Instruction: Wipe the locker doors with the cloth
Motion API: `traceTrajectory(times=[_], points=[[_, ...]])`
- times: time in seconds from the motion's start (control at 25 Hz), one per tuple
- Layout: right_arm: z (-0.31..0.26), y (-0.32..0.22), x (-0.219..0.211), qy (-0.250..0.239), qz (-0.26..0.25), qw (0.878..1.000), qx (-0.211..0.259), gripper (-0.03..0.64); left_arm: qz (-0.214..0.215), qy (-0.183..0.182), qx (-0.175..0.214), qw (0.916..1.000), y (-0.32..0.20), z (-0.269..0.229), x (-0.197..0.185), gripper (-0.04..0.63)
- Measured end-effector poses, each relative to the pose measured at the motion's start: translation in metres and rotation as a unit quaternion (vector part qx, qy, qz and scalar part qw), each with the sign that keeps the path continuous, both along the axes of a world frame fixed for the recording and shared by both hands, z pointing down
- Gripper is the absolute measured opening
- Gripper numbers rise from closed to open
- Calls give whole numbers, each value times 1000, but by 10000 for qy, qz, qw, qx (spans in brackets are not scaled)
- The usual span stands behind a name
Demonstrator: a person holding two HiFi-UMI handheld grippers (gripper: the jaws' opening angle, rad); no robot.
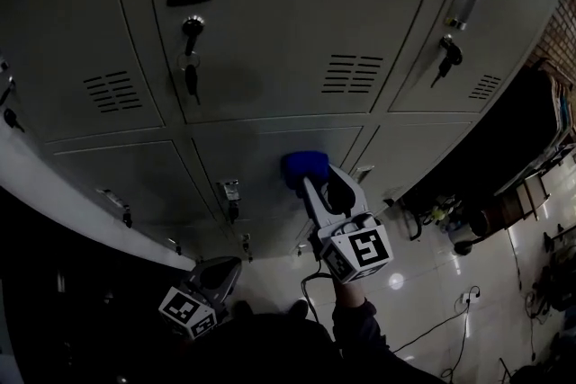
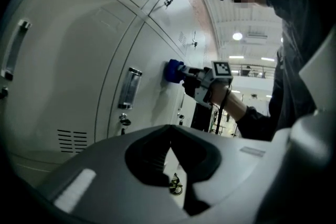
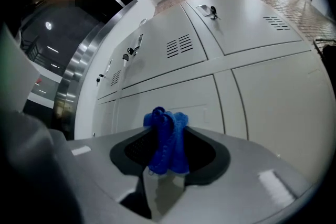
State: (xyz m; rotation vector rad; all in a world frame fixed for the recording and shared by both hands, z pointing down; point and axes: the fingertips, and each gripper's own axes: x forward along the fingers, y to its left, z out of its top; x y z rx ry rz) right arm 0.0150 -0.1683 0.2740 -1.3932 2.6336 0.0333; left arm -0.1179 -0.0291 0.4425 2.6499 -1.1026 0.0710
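The right gripper point(image 3: 168, 132) clamps the cloth point(image 3: 167, 152) against a closed locker door point(image 1: 261, 148); the left gripper point(image 2: 169, 140) has jaws together, empty

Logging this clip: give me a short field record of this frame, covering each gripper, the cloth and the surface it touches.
Right gripper: shut on blue cloth
Cloth contact: pressed against a lower-row locker door
Left gripper: shut, empty, held low, clear of the cloth
Other: key sits in the lock of the door above
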Motion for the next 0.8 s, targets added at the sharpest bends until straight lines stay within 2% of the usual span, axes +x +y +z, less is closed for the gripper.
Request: traceTrajectory(times=[0.36,0.6,0.8], points=[[12,-11,66,-115,232,9996,-116,169,160,-43,50,9999,-17,-6,50,0],[10,-12,70,-134,198,9997,-44,164,184,-43,30,9998,-19,-7,62,0],[9,-9,68,-150,339,9993,-45,144,221,-40,12,9997,-15,-6,54,0]])
